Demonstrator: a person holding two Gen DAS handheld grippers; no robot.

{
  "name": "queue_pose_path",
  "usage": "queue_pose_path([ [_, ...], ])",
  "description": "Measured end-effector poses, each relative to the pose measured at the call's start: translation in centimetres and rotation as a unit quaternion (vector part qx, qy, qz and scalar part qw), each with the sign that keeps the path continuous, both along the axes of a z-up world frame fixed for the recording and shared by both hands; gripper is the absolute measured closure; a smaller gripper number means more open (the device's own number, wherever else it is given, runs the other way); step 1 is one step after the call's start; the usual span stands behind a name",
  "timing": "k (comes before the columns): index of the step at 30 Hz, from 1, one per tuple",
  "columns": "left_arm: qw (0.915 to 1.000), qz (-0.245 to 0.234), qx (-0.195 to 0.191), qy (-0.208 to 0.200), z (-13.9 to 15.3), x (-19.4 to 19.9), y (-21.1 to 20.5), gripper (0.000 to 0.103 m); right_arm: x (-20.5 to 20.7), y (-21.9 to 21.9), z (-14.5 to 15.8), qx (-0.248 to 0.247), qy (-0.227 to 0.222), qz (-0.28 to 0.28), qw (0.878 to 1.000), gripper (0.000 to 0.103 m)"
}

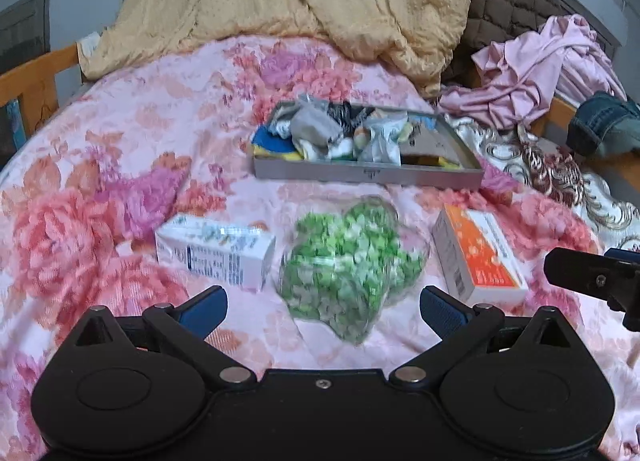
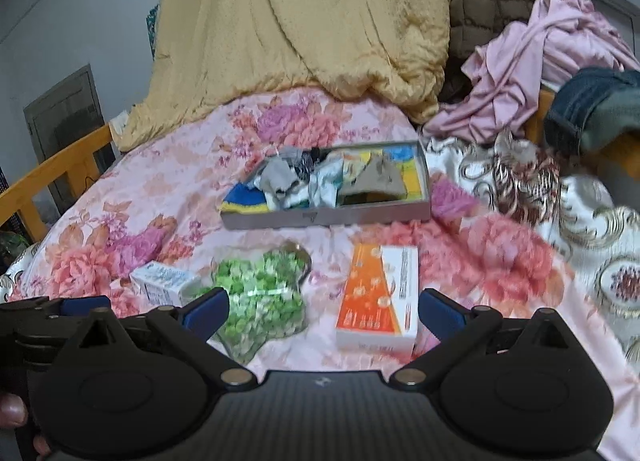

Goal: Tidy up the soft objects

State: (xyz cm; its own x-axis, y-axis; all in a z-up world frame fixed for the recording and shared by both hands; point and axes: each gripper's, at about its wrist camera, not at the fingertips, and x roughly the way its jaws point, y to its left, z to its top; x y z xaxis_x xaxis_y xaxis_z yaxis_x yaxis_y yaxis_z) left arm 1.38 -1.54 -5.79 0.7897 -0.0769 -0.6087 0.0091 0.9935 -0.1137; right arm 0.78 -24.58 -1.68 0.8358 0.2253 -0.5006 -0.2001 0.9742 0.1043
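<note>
Facing the star-shaped bag of green pieces (image 1: 344, 265) on the floral bedspread (image 1: 120, 149), your left gripper (image 1: 322, 311) has it dead ahead between spread, empty jaws, while your right gripper (image 2: 322, 311), equally spread, sees it left of centre, short of the grey tray (image 1: 368, 175).

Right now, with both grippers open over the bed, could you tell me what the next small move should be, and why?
Probably ease the left gripper forward and down around the green-filled clear bag. It lies loose on the floral bedspread, centred between the open jaws, while the grey tray already holds other soft items. The two boxes beside it look rigid.
</note>
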Motion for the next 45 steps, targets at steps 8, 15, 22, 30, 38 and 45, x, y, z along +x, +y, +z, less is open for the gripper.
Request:
queue_pose_path([
  [8, 0.9999, -0.003, 0.002, -0.015, 1.2, -0.2, -0.6, 0.001, 0.0, 0.3, 0.5, -0.001, 0.000, 0.003, 1.000, 0.001],
  [15, 0.9998, -0.004, 0.002, -0.019, 1.4, -0.3, -0.8, 0.001, -0.1, 0.3, 0.5, 0.000, -0.001, 0.002, 1.000, 0.001],
  [22, 0.9998, -0.004, 0.003, -0.020, 1.5, -0.2, -0.7, 0.001, -0.1, 0.3, 0.6, 0.002, -0.001, 0.002, 1.000, 0.001],
  [30, 0.9998, -0.005, 0.002, -0.021, 1.5, -0.2, -0.8, 0.001, -0.1, 0.3, 0.6, 0.003, -0.001, 0.000, 1.000, 0.001],
  [38, 0.9998, -0.005, 0.001, -0.021, 1.5, -0.2, -0.8, 0.001, 0.0, 0.3, 0.7, 0.003, -0.003, 0.000, 1.000, 0.001],
  [45, 0.9998, -0.006, 0.001, -0.021, 1.5, -0.2, -0.7, 0.001, 0.1, 0.2, 0.8, 0.004, -0.003, -0.001, 1.000, 0.001],
])
